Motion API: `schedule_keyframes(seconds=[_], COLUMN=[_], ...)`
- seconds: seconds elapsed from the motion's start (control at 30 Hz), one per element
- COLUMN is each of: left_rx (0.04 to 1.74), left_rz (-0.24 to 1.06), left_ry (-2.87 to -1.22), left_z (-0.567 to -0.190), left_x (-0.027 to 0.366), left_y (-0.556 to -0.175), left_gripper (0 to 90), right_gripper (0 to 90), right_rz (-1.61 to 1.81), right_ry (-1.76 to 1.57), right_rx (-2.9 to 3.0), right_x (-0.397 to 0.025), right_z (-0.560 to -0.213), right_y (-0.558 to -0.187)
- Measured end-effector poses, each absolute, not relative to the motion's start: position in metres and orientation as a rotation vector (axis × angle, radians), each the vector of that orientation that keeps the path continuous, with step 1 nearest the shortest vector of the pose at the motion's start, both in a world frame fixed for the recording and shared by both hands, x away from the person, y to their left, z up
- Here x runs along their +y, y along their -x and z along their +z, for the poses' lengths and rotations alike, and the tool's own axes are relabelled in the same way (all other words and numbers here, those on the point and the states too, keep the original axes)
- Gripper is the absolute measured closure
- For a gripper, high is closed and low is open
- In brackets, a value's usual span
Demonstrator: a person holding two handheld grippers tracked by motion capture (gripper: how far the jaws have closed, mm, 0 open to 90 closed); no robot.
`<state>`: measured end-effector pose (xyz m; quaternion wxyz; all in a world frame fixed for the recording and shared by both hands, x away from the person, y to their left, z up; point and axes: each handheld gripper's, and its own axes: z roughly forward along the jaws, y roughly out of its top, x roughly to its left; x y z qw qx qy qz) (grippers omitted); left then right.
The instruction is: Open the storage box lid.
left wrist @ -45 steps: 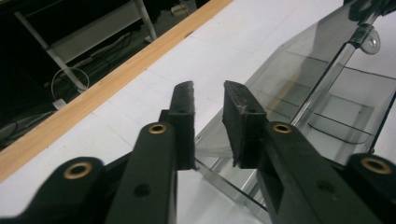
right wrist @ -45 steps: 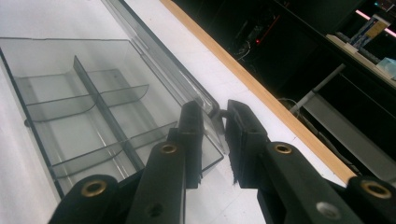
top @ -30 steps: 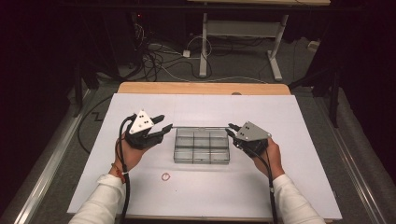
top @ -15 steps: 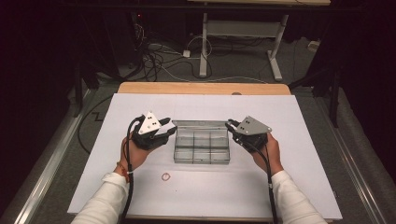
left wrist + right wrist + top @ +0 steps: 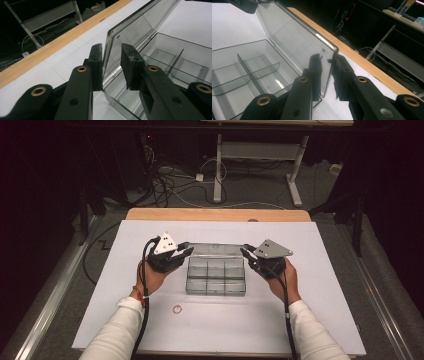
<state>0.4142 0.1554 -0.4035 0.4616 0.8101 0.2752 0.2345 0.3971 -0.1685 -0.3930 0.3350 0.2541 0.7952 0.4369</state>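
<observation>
- Box point(image 5: 216, 276), clear plastic with 6 empty compartments, sits near the middle of the white table point(image 5: 320, 270), between the person's 2 hands.
- Its hinged lid point(image 5: 215, 248) stands raised on the far side, tilted back past upright, so the compartments lie open from above.
- The left gripper point(image 5: 184, 251) straddles the lid's left edge. In the left gripper view the jaws of the left gripper point(image 5: 111, 65) stand partly open with the lid point(image 5: 130, 32) passing between them; a clear gap shows on the inner side, so it looks like a loose bracket rather than a firm pinch.
- The right gripper point(image 5: 246, 252) takes the opposite edge. In the right gripper view the right gripper point(image 5: 327, 72) has its jaws drawn close on both faces of the lid point(image 5: 294, 32) near its corner, apparently gripping it, though real contact is hard to confirm.
- Holding the lid at both ends probably keeps the thin panel from twisting and lets it swing evenly on its hinge.
- The box point(image 5: 242, 70) rests flat on the table, so the 2 grippers steer only the lid.
- A small reddish ring point(image 5: 177, 309) lies on the table near the person, well apart from the box and untouched.
- Whether the lid is going up or down cannot be judged.
</observation>
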Motion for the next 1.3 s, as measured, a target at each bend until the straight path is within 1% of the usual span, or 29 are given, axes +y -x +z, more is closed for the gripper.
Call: schedule_keyframes(seconds=[0.13,0.57,0.9,1.3], left_rx=[0.68,0.71,0.743,0.796], left_rz=[0.575,0.548,0.527,0.477], left_ry=[-1.993,-1.979,-1.947,-1.889], left_z=[-0.403,-0.402,-0.405,-0.415], left_x=[0.156,0.154,0.152,0.153], left_y=[-0.416,-0.435,-0.449,-0.459], left_gripper=[70.2,68.8,66.4,66.1], right_gripper=[78.5,75.5,73.3,71.9], right_rz=[1.125,1.152,1.213,1.279], right_ry=[-0.663,-0.725,-0.792,-0.906], right_rx=[2.073,2.05,2.012,1.957], right_x=[-0.167,-0.166,-0.167,-0.165], right_z=[-0.391,-0.389,-0.395,-0.406], right_y=[-0.397,-0.416,-0.432,-0.443])
